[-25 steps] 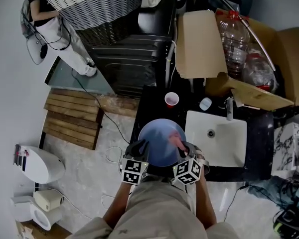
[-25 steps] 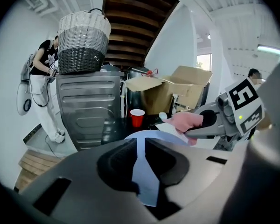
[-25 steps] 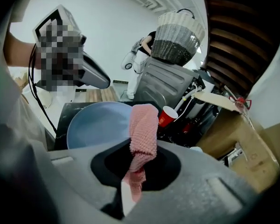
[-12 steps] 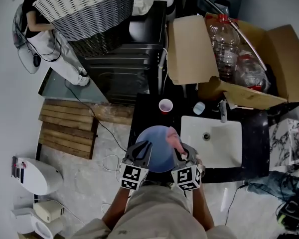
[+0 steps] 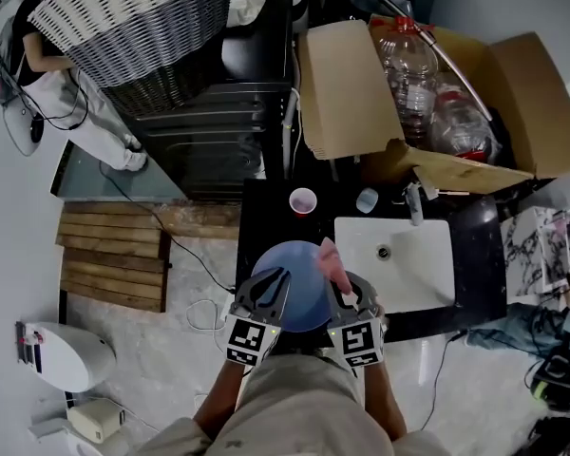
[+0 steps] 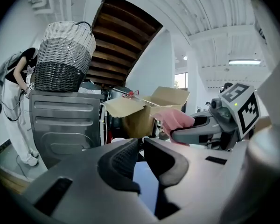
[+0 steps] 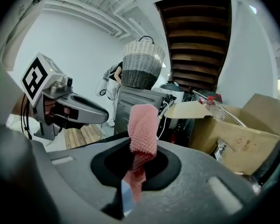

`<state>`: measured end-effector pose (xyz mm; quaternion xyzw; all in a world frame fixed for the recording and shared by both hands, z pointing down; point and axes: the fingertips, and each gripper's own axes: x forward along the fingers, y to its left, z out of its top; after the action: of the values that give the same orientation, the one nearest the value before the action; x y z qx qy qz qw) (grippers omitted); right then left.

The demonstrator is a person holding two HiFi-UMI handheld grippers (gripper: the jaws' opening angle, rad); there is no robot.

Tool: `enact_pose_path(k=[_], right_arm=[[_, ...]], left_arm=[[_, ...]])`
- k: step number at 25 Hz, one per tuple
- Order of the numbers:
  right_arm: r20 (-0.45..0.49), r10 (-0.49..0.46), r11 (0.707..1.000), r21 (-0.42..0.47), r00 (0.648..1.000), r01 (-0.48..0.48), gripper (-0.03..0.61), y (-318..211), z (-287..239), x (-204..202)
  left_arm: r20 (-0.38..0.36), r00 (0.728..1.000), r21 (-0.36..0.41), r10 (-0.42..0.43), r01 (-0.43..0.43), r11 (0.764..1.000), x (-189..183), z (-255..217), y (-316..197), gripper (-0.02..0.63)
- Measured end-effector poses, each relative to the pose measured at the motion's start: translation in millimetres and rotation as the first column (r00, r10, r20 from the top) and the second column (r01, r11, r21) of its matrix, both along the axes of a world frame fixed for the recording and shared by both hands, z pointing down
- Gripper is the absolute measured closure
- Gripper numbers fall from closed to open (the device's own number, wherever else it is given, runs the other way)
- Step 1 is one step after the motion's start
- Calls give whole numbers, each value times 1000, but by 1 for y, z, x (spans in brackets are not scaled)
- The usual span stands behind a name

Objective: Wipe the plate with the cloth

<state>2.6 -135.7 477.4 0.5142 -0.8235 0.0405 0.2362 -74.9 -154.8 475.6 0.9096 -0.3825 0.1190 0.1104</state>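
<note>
A round blue plate (image 5: 293,304) is held level above the black counter's front edge. My left gripper (image 5: 270,286) is shut on the plate's left rim; in the left gripper view its jaws (image 6: 141,146) close on the thin blue plate (image 6: 146,190). My right gripper (image 5: 335,289) is shut on a pink cloth (image 5: 331,261), which lies against the plate's right rim. In the right gripper view the cloth (image 7: 142,127) sticks up twisted between the jaws (image 7: 139,164), with a sliver of the plate (image 7: 126,199) below it.
A white sink (image 5: 394,266) sits to the right of the plate. A red cup (image 5: 303,200) and a small pale cup (image 5: 366,199) stand behind it. Farther back are a cardboard box (image 5: 361,84) with bottles, a black appliance (image 5: 218,131) and a wicker basket (image 5: 123,27). A person (image 5: 33,60) stands far left.
The plate and both grippers stay together in much the same hold while the head view has shifted. The cloth has slid from the plate's face toward its right rim.
</note>
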Motion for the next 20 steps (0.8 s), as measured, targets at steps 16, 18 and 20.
enact_pose_path(k=[16, 18, 20], right_arm=[[22, 32, 999, -12, 999, -32, 543, -4, 0, -21], [22, 25, 1000, -10, 999, -25, 544, -5, 0, -25], [22, 16, 1000, -9, 1000, -16, 543, -7, 0, -30]], left_arm=[[-39, 998, -15, 45, -45, 999, -14, 5, -5, 574], [-42, 998, -11, 37, -38, 999, -19, 5, -6, 574], [-42, 999, -12, 28, -29, 1000, -24, 6, -7, 574]])
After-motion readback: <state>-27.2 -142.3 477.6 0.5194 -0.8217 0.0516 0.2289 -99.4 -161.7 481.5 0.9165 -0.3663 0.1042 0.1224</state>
